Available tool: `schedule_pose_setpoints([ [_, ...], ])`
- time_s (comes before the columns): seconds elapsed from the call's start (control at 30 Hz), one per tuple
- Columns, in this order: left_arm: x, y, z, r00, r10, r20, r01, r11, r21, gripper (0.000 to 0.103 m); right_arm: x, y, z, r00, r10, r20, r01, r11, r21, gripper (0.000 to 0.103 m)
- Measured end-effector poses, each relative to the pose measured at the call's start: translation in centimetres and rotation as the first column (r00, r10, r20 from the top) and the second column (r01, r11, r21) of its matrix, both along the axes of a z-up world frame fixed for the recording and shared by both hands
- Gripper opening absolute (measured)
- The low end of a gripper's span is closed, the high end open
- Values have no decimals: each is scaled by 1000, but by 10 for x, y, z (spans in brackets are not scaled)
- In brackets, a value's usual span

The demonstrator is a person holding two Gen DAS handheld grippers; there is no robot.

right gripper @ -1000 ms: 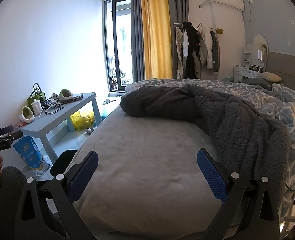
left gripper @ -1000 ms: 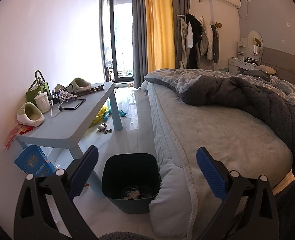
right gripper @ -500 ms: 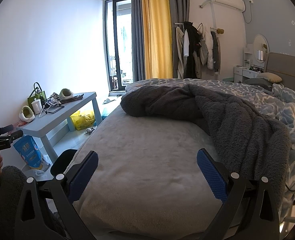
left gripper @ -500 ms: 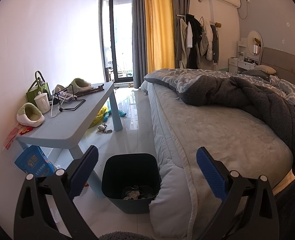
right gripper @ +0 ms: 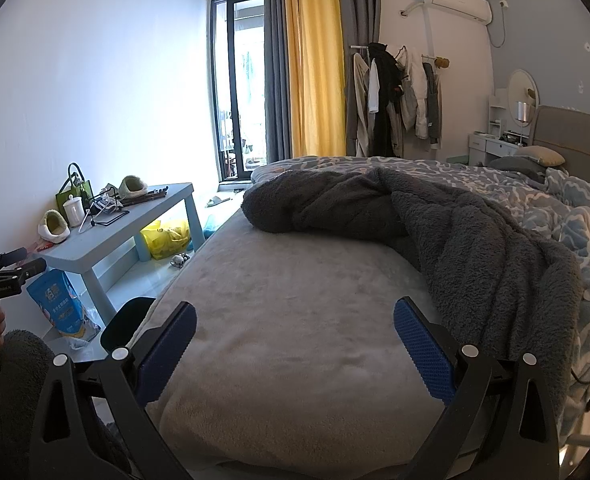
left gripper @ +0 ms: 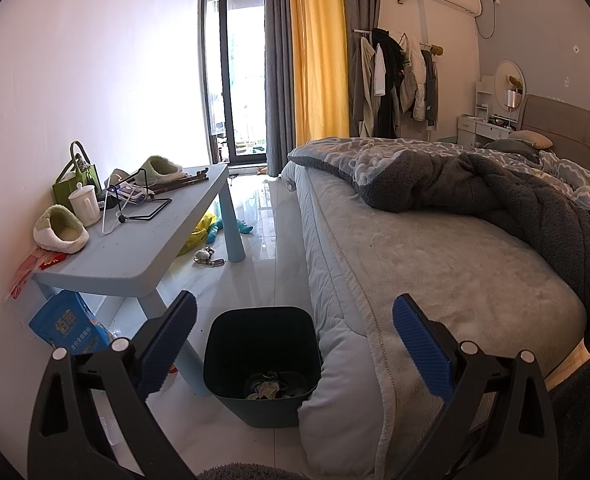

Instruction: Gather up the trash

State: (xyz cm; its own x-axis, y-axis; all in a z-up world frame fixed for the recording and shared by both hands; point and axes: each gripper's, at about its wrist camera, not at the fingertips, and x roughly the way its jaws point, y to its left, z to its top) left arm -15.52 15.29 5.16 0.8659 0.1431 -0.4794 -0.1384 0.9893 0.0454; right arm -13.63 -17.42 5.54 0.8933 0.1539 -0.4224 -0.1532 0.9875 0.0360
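1. The left gripper (left gripper: 293, 344) has its fingers wide apart, and nothing is between the blue pads. The right gripper (right gripper: 295, 344) is the same: fingers apart and holding nothing.

2. The trash bin (left gripper: 261, 360) stands on the floor, touching the near corner of the bed (left gripper: 435, 264) and just right of the near leg of the bench (left gripper: 135, 256). It lies directly between the left fingers and a little below them. Some crumpled pieces are already at its bottom.

3. In the right wrist view only a dark part of the bin rim (right gripper: 129, 320) shows, at the left edge of the bed, so the left gripper is clearly the nearer one to the bin.

4. Possible trash lies farther away on the floor: a yellow plastic bag (left gripper: 199, 232) under the far part of the bench, and a small metal-looking item (left gripper: 207, 256) near the far bench leg (I cannot tell what it is exactly). A blue package (left gripper: 69, 330) leans under the near end of the bench, left of the left fingers.

5. My judgement: the coming move depends on this line, left fingers, then bin, then the floor items beyond it. The left gripper must reach forward and to the left, past the bin, while the right gripper hangs over the bare bed sheet, well apart from these items.
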Motion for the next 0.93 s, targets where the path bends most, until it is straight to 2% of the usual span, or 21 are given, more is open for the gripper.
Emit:
schedule_pose_setpoints([
  [0.93, 0, 2, -1, 1000, 3, -5, -3, 1000, 1, 100, 1, 1, 0, 1000, 2, -1, -2, 1000, 0, 100],
])
